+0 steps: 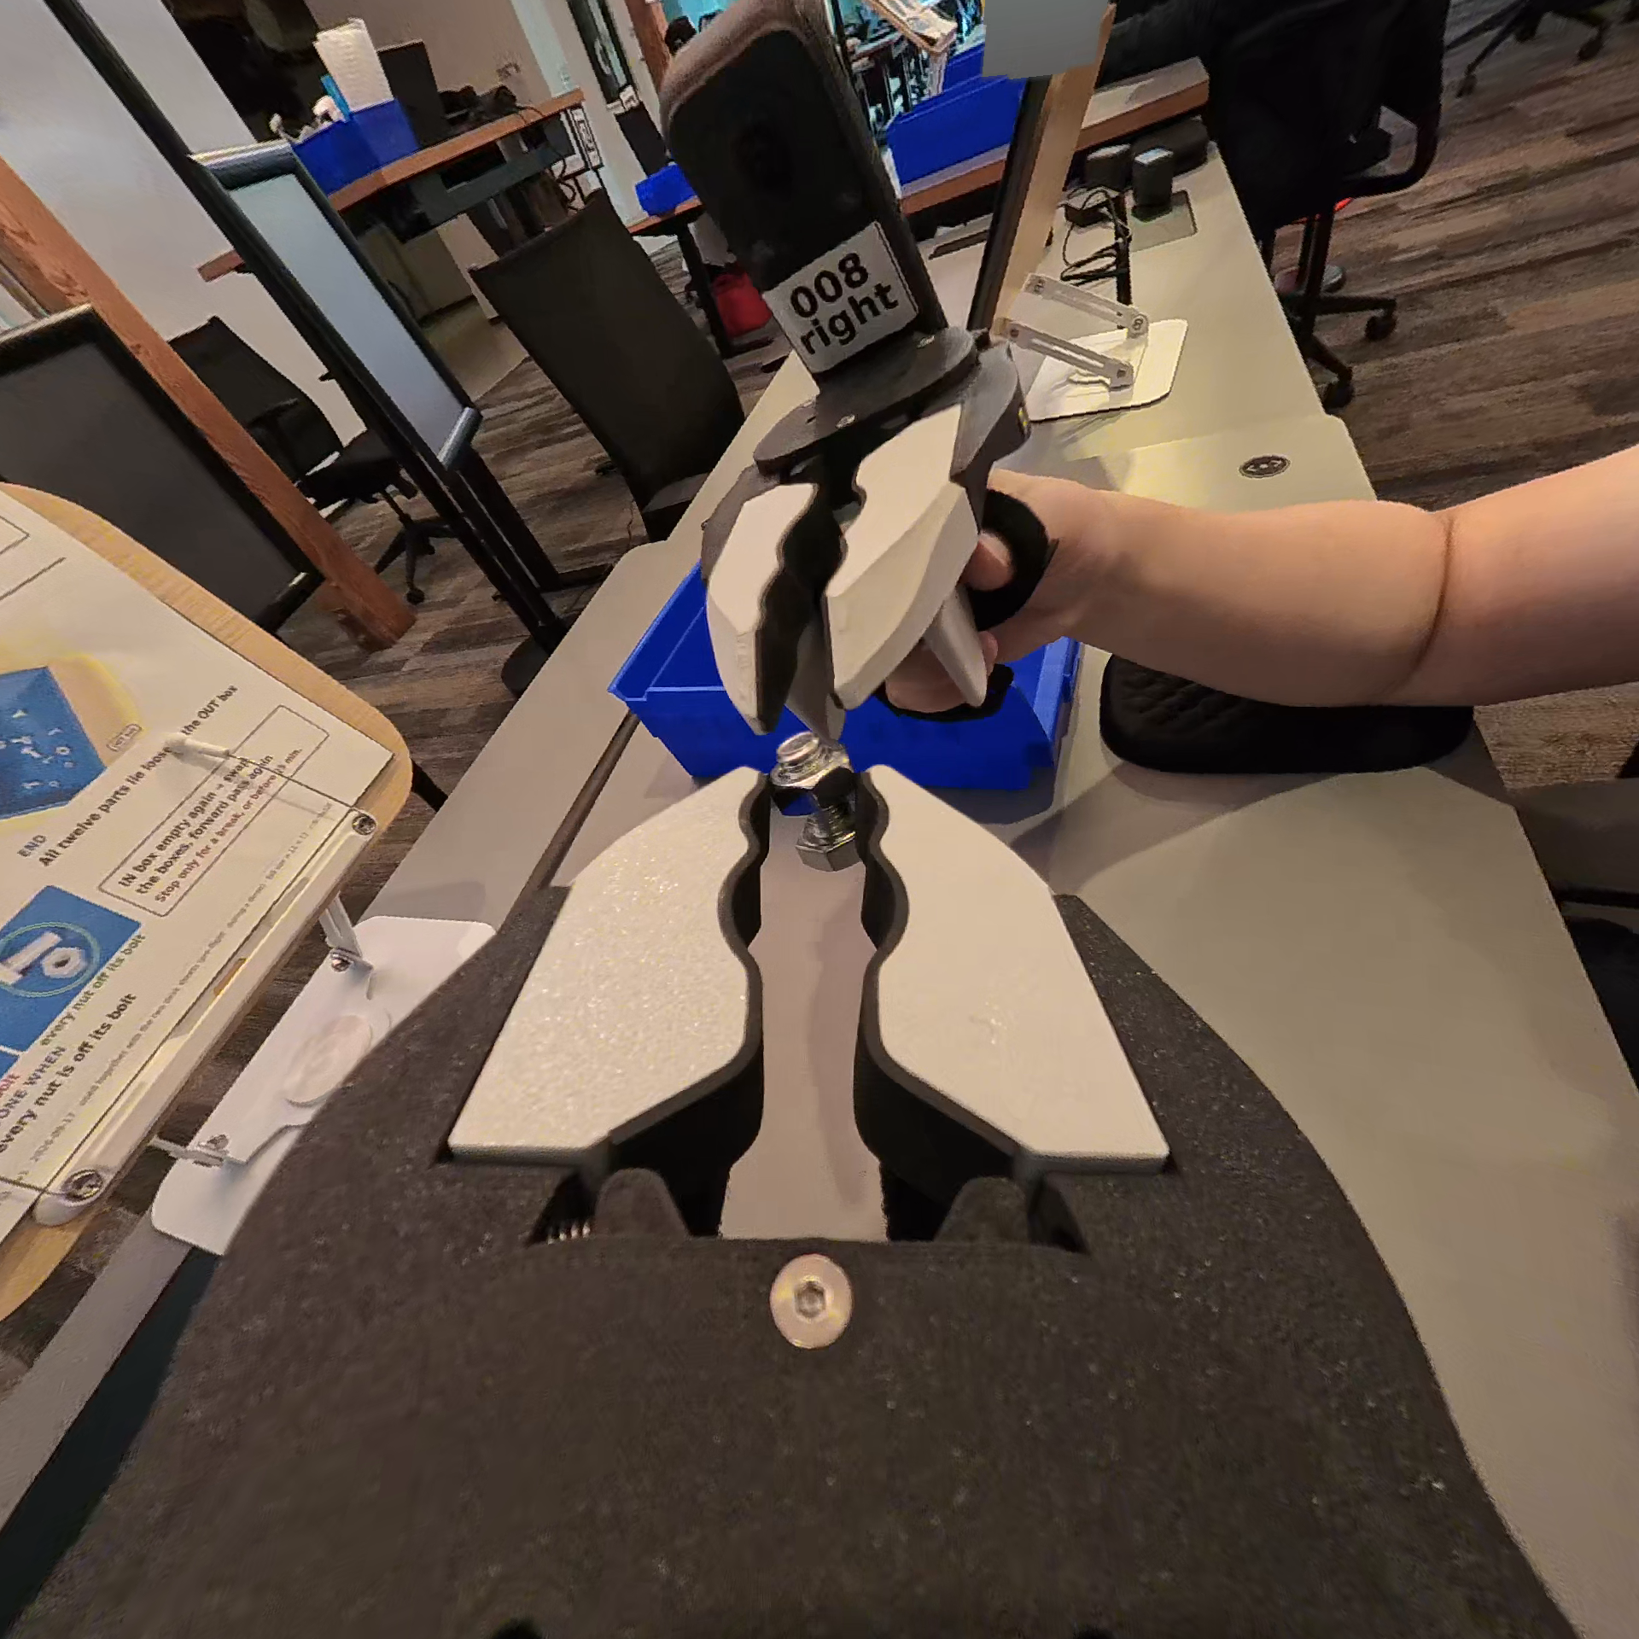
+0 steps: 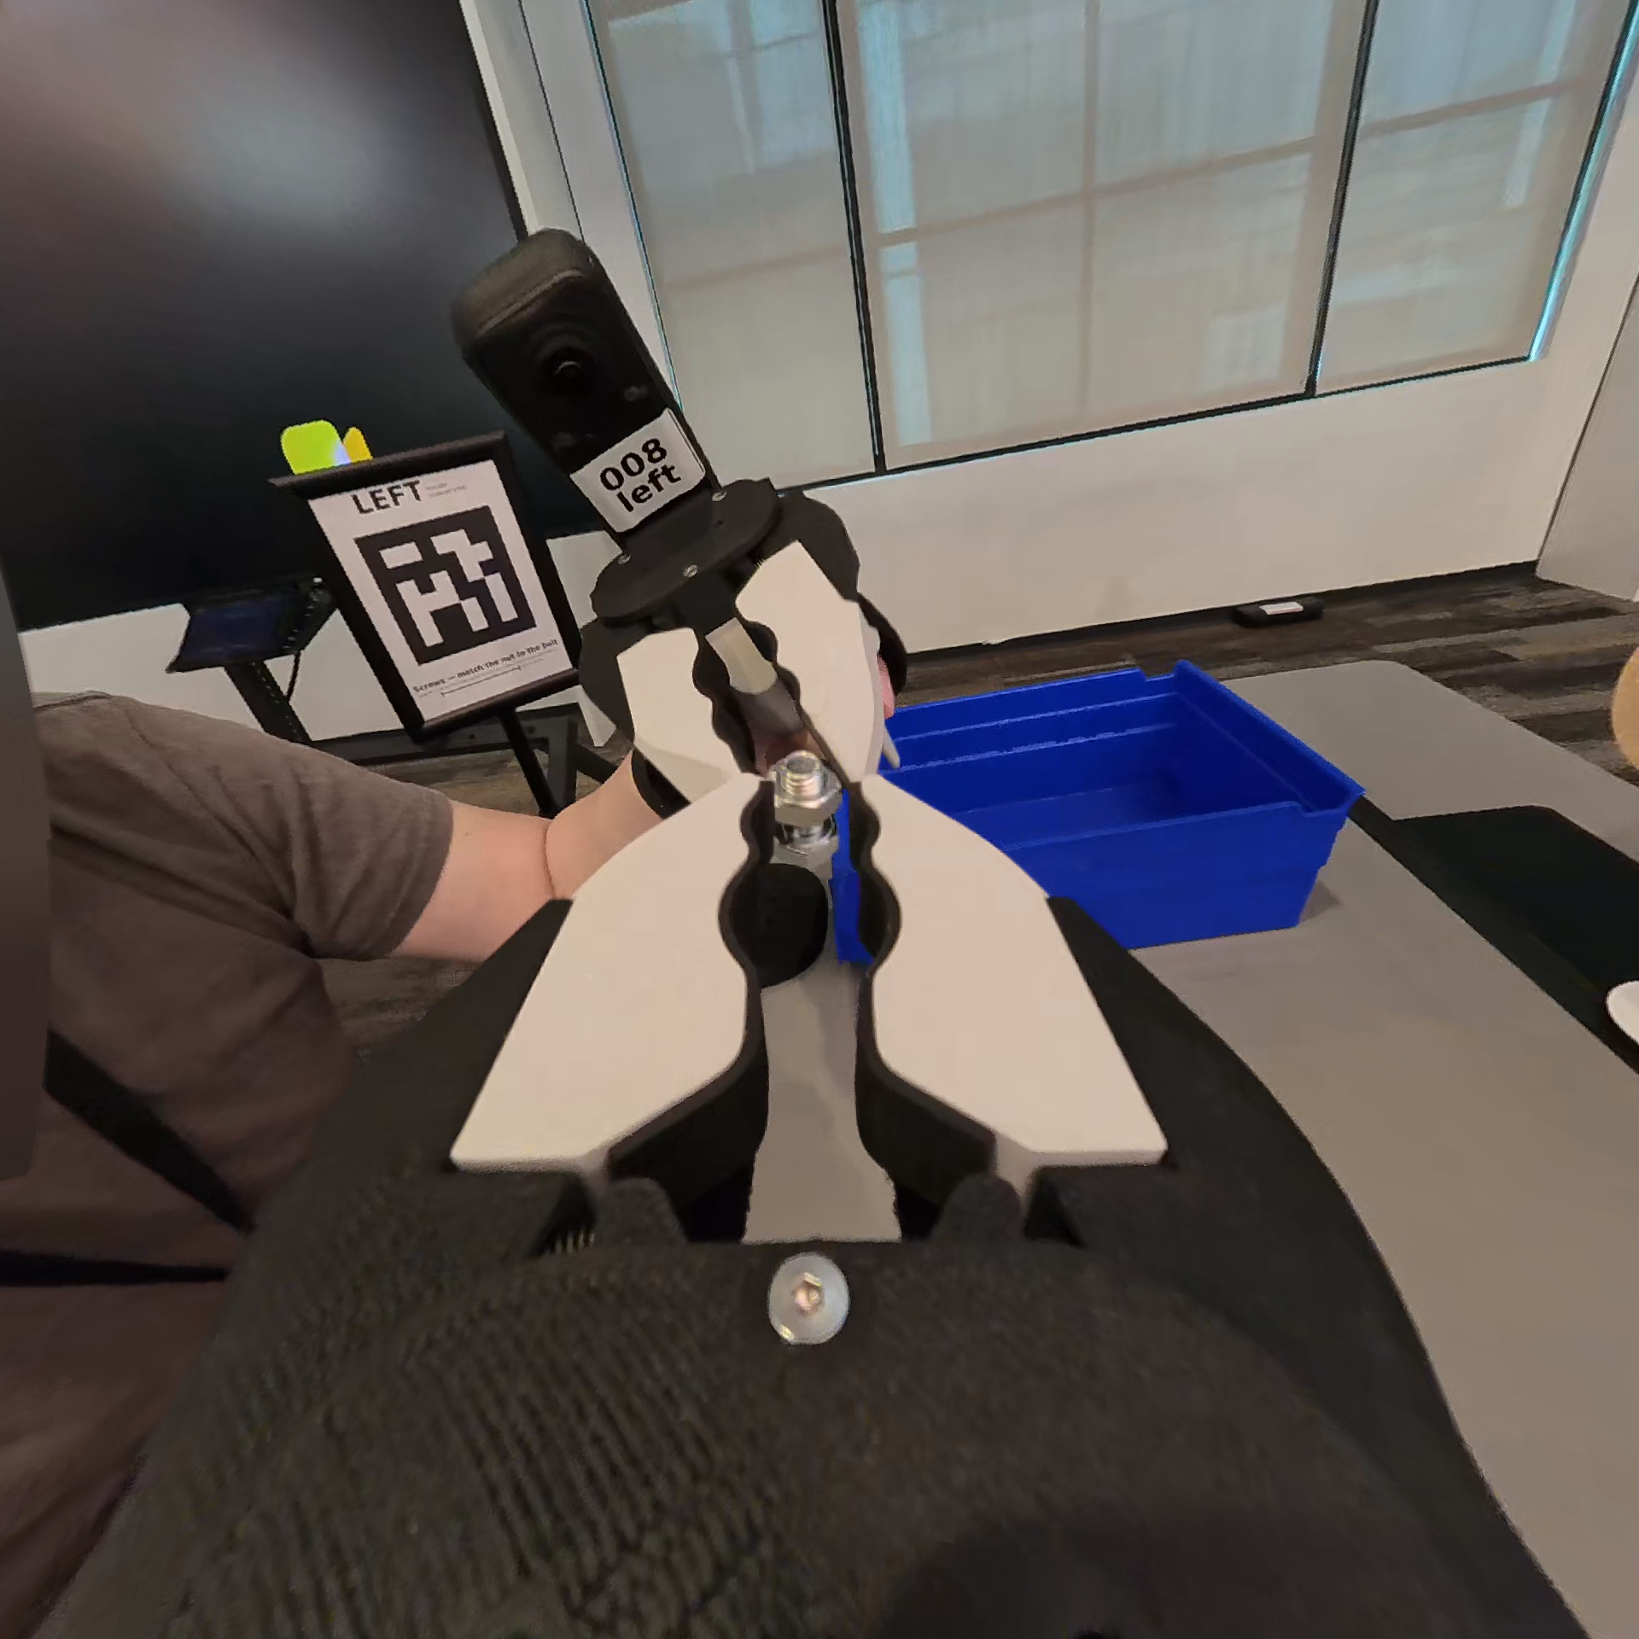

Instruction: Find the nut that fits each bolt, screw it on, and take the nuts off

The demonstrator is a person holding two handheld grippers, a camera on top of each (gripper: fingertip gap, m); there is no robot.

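so i'm mid-thread, holding the silver steel hex bolt (image 1: 820, 829) pinched in my left gripper (image 1: 811, 803) above the grey table (image 1: 1242, 1020) while my right gripper (image 2: 803, 794) seems clamped on its silver hex nut (image 2: 803, 798), and next i need small re-gripped turns, keeping both aligned.

right gripper (image 1: 803, 709): white label | left gripper (image 2: 820, 754): white label | instruction sheet (image 1: 133, 851) | marker sign (image 2: 443, 585)
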